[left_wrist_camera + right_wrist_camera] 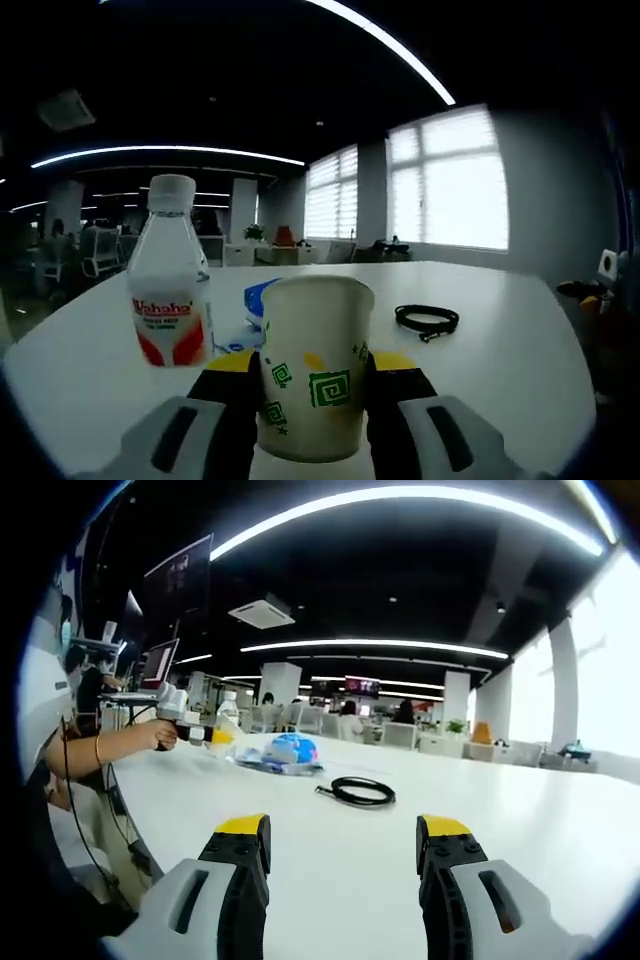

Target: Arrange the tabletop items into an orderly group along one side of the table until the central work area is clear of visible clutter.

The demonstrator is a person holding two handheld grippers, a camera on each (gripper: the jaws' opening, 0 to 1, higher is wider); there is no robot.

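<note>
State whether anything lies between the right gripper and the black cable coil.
Nothing visible does. The right gripper is open over bare white table, and the cable coil lies straight ahead of it.

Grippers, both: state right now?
Left gripper: shut on the paper cup, jaws on either side of it.
Right gripper: open, nothing between its jaws, above the white table.

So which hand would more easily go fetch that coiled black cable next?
Probably the right. The right gripper stands open and empty with the black cable straight ahead on the table, while the left gripper is shut on a paper cup.
</note>
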